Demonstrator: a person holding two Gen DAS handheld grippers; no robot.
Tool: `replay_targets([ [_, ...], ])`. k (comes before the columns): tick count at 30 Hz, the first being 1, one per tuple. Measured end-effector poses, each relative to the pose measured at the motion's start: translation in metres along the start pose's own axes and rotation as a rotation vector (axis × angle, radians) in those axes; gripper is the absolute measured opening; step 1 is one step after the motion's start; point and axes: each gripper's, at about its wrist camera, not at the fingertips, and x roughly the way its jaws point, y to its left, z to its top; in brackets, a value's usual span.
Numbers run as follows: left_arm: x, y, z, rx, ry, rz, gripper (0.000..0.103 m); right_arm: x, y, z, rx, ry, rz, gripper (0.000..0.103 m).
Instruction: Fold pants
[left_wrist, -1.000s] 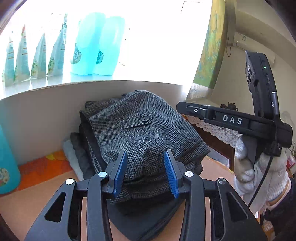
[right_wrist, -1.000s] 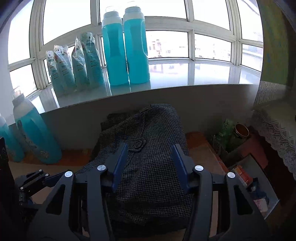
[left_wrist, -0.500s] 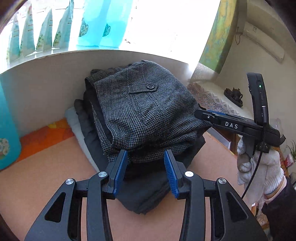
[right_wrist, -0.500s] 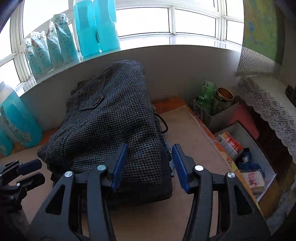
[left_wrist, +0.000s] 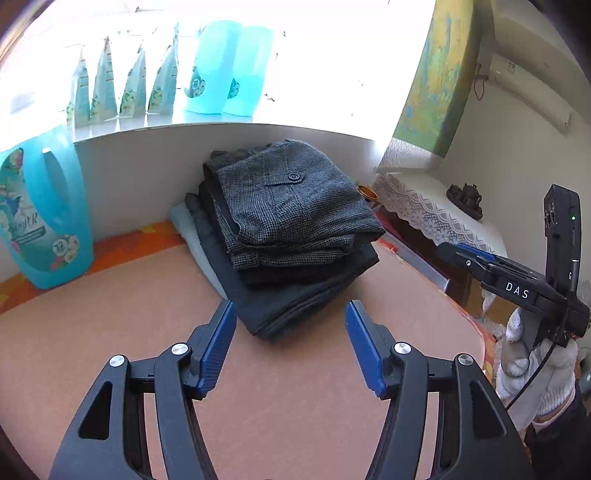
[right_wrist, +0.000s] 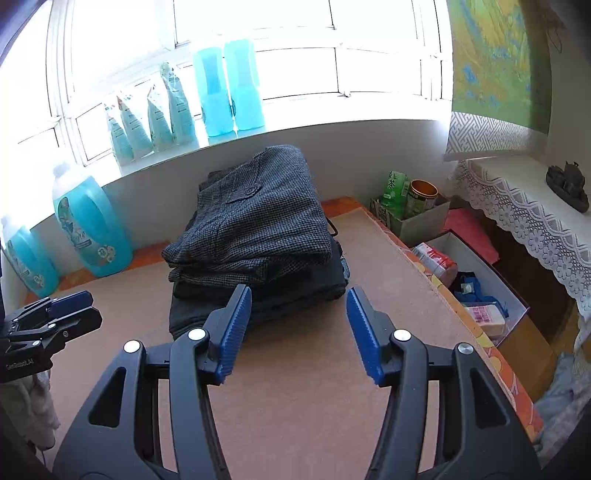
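Observation:
Folded grey houndstooth pants (left_wrist: 291, 206) lie on top of a stack of folded dark pants (left_wrist: 295, 291) at the far side of the brown table (left_wrist: 122, 332), against the wall under the window sill. They also show in the right wrist view (right_wrist: 255, 225). My left gripper (left_wrist: 290, 345) is open and empty, a short way in front of the stack. My right gripper (right_wrist: 297, 334) is open and empty, just in front of the stack's near edge. The right gripper also shows at the right of the left wrist view (left_wrist: 465, 258), held by a gloved hand.
Blue detergent bottles (right_wrist: 92, 229) stand at the table's back left, with more bottles and pouches (left_wrist: 122, 92) on the sill. To the right of the table are a box with tins (right_wrist: 413, 206), an open box of packets (right_wrist: 476, 295) and a lace-covered shelf (right_wrist: 524, 206).
Both grippers have pulled back from the stack and opened wider. The houndstooth pants stay lying folded on top of the stack.

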Motion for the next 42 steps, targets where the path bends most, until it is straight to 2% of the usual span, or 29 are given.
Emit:
replay_targets([
  [4, -0.029, -0.013, -0.015, 0.030, -0.019, 0.007, 0.071, -0.041, 0.022, -0.019, -0.036, -0.039, -0.016, 0.064],
  [10, -0.073, -0.024, -0.036, 0.040, -0.049, 0.008, 0.078, -0.096, 0.051, -0.043, -0.066, -0.099, -0.004, 0.070],
  [17, -0.116, -0.036, -0.060, 0.070, -0.089, 0.017, 0.078, -0.134, 0.075, -0.070, -0.078, -0.130, -0.019, 0.070],
  [19, -0.125, -0.035, -0.068, 0.057, -0.097, 0.018, 0.079, -0.147, 0.079, -0.079, -0.079, -0.155, -0.033, 0.077],
  [20, -0.130, -0.035, -0.073, 0.048, -0.096, 0.011, 0.079, -0.153, 0.081, -0.083, -0.074, -0.174, -0.034, 0.090],
  [21, -0.133, -0.034, -0.077, 0.041, -0.092, 0.006, 0.079, -0.160, 0.083, -0.089, -0.072, -0.195, -0.038, 0.097],
  [24, -0.147, -0.036, -0.093, 0.049, -0.101, 0.017, 0.079, -0.175, 0.089, -0.107, -0.077, -0.228, -0.070, 0.098],
  [26, -0.156, -0.038, -0.105, 0.056, -0.117, 0.042, 0.079, -0.182, 0.090, -0.119, -0.061, -0.235, -0.070, 0.103],
  [28, -0.163, -0.038, -0.115, 0.050, -0.116, 0.062, 0.082, -0.186, 0.090, -0.130, -0.041, -0.231, -0.070, 0.103],
  [34, -0.176, -0.039, -0.147, 0.028, -0.125, 0.122, 0.083, -0.190, 0.091, -0.154, -0.017, -0.199, -0.082, 0.103],
  [39, -0.187, -0.042, -0.161, 0.026, -0.161, 0.192, 0.084, -0.196, 0.089, -0.160, -0.025, -0.206, -0.120, 0.103],
  [42, -0.191, -0.040, -0.164, 0.012, -0.171, 0.196, 0.086, -0.200, 0.087, -0.161, -0.024, -0.215, -0.130, 0.103],
])
